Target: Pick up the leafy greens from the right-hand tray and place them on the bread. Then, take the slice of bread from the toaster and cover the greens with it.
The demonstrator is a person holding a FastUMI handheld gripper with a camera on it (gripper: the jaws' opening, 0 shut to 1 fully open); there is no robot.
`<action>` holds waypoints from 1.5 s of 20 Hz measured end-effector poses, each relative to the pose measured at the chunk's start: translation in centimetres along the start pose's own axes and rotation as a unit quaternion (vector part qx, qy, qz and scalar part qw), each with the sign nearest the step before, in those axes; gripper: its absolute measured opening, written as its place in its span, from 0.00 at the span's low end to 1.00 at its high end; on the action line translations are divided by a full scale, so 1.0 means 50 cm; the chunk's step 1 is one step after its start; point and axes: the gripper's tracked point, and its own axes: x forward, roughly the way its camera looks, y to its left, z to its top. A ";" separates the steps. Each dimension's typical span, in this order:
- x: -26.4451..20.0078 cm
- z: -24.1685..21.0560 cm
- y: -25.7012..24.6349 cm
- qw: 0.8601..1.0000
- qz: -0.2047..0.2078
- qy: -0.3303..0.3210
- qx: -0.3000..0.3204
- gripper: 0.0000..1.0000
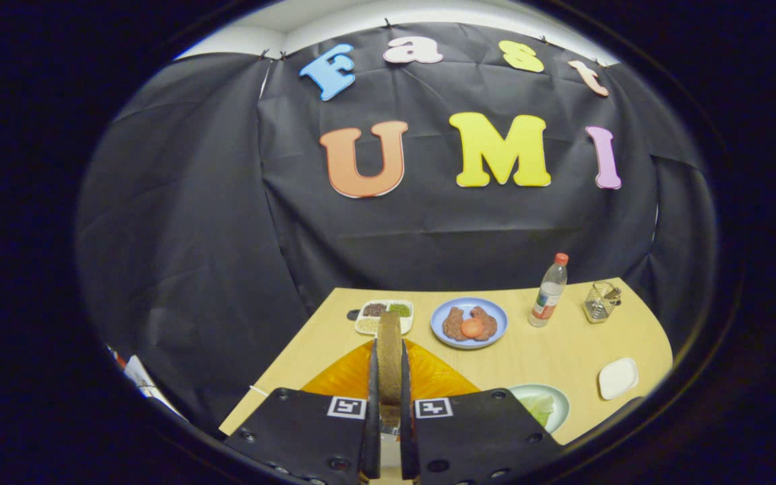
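The claw (389,404) grips 1 slice of bread (389,353) edge-on, both fingers pressed on its faces, above an orange surface (438,377). On the desk (550,350) beyond: 1 blue plate (438,322), 1 divided tray (361,327), 1 bottle (549,291), 1 wire holder (601,300), 1 white dish (618,378). Just right of the fingers, 1 pale plate (558,397) holds leafy greens (537,406).

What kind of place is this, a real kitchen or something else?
Probably a staged recording booth, not a real kitchen: black cloth hangs behind a wooden table set with a blue plate of food and a bottle. The gripper is shut on a bread slice.
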 end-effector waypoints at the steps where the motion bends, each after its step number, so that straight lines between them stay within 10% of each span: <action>1: -0.015 0.014 -0.019 1.000 0.000 -0.006 0.005 0.12; 12: -0.014 -0.118 -0.286 0.999 -0.031 0.025 0.023 0.12; 30: 0.064 -0.349 -0.448 0.988 -0.016 0.103 0.117 0.12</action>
